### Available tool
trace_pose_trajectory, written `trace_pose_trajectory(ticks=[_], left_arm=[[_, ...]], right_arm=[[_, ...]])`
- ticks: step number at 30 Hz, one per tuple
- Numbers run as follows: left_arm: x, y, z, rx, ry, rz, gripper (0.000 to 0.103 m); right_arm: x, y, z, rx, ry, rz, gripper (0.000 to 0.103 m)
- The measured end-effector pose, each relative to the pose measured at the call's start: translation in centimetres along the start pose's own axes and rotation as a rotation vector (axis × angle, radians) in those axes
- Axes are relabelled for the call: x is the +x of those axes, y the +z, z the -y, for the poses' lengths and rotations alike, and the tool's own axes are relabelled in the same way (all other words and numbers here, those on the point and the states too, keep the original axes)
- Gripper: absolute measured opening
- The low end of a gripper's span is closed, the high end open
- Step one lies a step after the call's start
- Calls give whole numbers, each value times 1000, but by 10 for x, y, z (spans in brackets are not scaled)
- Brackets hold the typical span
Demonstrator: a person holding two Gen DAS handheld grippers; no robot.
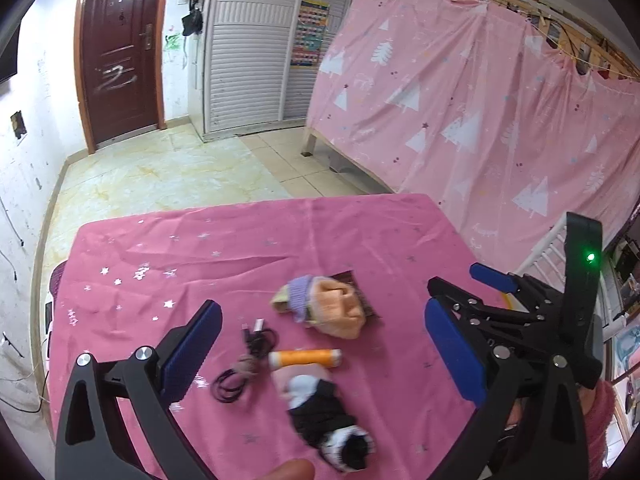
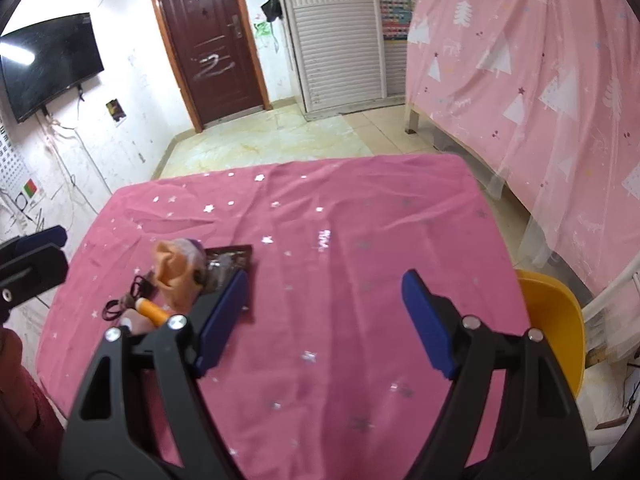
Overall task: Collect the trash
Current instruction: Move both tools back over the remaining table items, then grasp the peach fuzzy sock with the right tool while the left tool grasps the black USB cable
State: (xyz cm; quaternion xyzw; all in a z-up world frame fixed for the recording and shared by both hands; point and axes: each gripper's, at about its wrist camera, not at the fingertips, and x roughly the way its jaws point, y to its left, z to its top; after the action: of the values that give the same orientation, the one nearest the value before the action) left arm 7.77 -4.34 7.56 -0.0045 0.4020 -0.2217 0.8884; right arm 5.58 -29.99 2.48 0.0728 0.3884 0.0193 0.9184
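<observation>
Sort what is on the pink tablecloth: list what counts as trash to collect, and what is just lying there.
Likely trash, judged by looks:
- dark wrapper, flat under the orange sock
- no other obvious trash

Just lying about:
- orange and purple sock
- black and white sock
- orange tube
- black cable
- yellow chair beside the table

The right tool [image 2: 324, 324] hangs over the pink counter [image 2: 360, 216] with its blue pads wide apart and nothing between them. Left of it lie an orange tube [image 2: 152, 311], a black cable [image 2: 128, 296] and a peach cloth [image 2: 176, 276], close together. A yellow chair [image 2: 556, 320] stands at the counter's right edge.
</observation>
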Motion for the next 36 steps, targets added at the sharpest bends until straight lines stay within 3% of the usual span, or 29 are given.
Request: trace_pose_trajectory(ticks=[7, 15, 23, 30, 33, 36], left_arm=[[13, -6, -40, -46, 71, -58, 95], [34, -18, -64, -57, 80, -145, 92], [58, -27, -62, -52, 95, -209, 62], [69, -33, -60, -56, 120, -210, 54], [67, -36, -54, -37, 121, -194, 45], [65, -40, -47, -12, 141, -183, 23]], right_arm=[[8, -1, -21, -20, 55, -19, 76], [12, -2, -44, -70, 107, -39, 76], [12, 0, -52, -105, 95, -42, 76], [16, -1, -64, -132, 108, -44, 76], [16, -1, -72, -153, 105, -36, 76], [16, -2, -78, -163, 106, -28, 76]])
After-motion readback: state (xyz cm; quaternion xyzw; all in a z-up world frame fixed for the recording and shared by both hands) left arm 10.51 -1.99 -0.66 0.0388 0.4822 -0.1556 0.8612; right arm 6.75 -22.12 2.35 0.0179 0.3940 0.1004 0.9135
